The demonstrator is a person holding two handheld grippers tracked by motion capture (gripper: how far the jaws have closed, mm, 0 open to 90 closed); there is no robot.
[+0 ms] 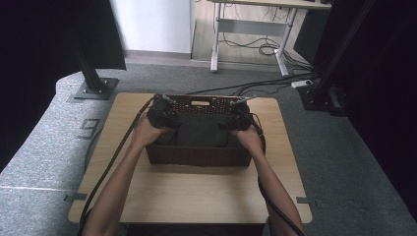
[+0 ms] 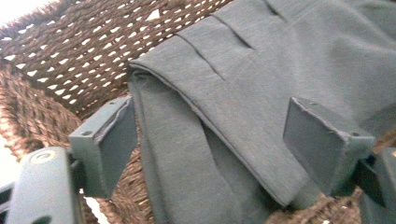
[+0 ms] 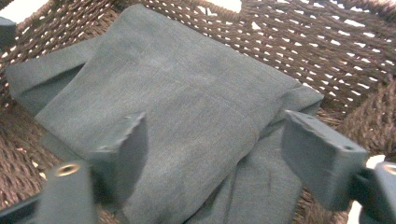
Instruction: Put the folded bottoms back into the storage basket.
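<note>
Cloth, a folded dark grey-green garment (image 1: 200, 129), lies flat inside a dark brown woven wicker basket (image 1: 199, 156) that sits toward the far middle of the pale wooden bench (image 1: 196, 189). Both tools are down in the basket with it, one at each end: the left tool (image 1: 163, 114) over the garment's left end, the right tool (image 1: 237, 118) over its right end.

In the left gripper view the left tool (image 2: 210, 140) stands wide, its two black jaws set either side of the folded edge, with the fabric passing between them and gripped by neither. In the right gripper view the right tool (image 3: 224, 149) is equally wide, its jaws straddling the garment's (image 3: 177, 107) near corner; whether the pads actually touch the cloth I cannot tell.

The garment (image 2: 261, 79) is smooth, matte, folded in several layers, with a stitched hem along one edge and a few short pleat-like creases near the basket's (image 2: 70, 56) openwork wall.
</note>
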